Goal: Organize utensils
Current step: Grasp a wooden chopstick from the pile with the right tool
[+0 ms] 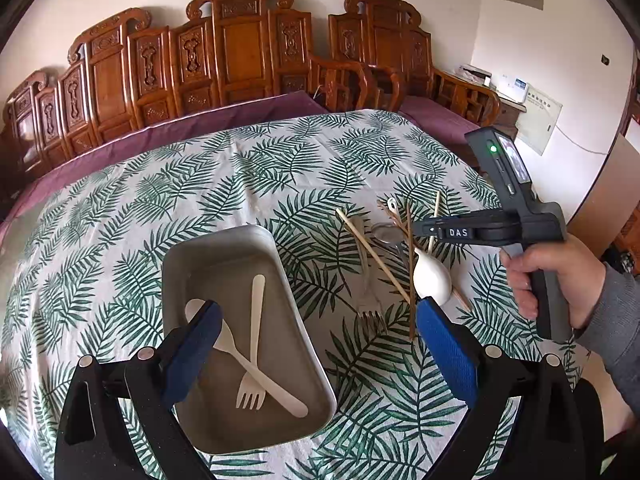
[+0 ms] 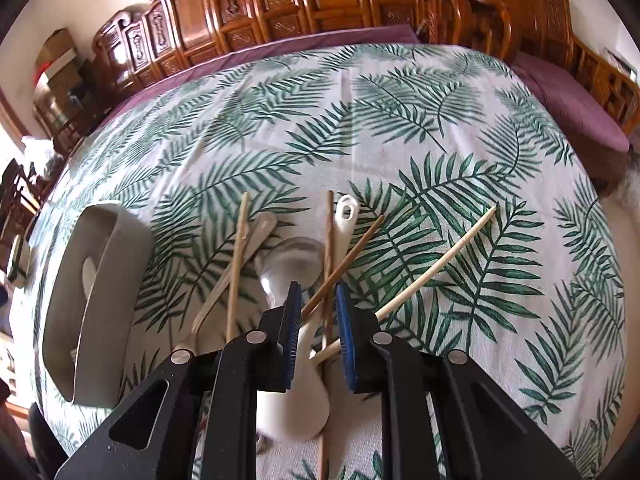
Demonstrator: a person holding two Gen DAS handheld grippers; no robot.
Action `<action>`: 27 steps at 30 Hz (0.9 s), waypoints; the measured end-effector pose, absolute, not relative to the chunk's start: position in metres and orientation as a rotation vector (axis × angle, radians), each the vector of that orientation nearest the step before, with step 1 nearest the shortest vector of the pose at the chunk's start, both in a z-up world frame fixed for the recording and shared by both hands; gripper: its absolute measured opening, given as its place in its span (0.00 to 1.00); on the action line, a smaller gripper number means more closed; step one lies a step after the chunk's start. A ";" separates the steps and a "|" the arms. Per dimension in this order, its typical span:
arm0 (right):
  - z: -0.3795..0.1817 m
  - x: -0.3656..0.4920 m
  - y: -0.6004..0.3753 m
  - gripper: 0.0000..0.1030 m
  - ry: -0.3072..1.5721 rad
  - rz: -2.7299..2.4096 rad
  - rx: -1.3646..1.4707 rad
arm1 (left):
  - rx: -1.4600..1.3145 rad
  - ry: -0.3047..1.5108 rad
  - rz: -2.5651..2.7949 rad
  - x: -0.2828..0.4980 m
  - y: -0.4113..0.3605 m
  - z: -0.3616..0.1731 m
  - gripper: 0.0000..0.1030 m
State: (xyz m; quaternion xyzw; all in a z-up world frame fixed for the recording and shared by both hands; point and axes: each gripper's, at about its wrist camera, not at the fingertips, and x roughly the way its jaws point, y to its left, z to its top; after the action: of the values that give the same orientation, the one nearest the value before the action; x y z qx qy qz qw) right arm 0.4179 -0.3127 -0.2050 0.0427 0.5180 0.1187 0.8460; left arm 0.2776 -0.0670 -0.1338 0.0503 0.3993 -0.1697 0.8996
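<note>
A grey tray [image 1: 188,264] lies on the leaf-print tablecloth and holds a pale wooden fork [image 1: 254,344] crossed over a pale spoon [image 1: 240,360]. My left gripper [image 1: 316,340] is open and empty, hovering over the tray's right edge. To the right lies a pile of chopsticks [image 1: 372,254], a clear plastic fork [image 1: 368,292], a white ceramic spoon [image 1: 432,278] and a metal spoon [image 1: 386,234]. My right gripper [image 2: 318,312] is partly open, low over the pile, its jaws either side of the white spoon's handle [image 2: 344,220] and crossed chopsticks [image 2: 340,268]. The tray shows at the left [image 2: 96,304].
A carved wooden bench with purple cushions [image 1: 224,116] runs behind the table. The person's hand [image 1: 560,280] holds the right gripper at the table's right side. A light chopstick [image 2: 440,260] lies diagonally to the right of the pile.
</note>
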 end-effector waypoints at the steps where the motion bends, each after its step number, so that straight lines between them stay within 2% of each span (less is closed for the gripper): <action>1: -0.208 0.421 -0.314 0.19 1.098 0.249 0.102 | 0.103 0.830 -0.353 0.279 -0.067 -0.135 0.91; 14: -0.227 0.436 -0.308 0.19 1.166 0.216 0.135 | 0.092 0.848 -0.365 0.282 -0.069 -0.145 0.91; 22: -0.216 0.430 -0.304 0.06 1.148 0.227 0.155 | 0.102 0.853 -0.365 0.280 -0.075 -0.146 0.91; 27: -0.194 0.417 -0.302 0.06 1.104 0.257 0.133 | 0.112 0.854 -0.367 0.281 -0.082 -0.146 0.91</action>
State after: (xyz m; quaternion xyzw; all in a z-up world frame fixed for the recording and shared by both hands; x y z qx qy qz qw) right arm 0.4170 -0.3015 -0.1943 0.0630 0.5224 0.1218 0.8416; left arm 0.2811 -0.0824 -0.1459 0.0539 0.4114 -0.1770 0.8925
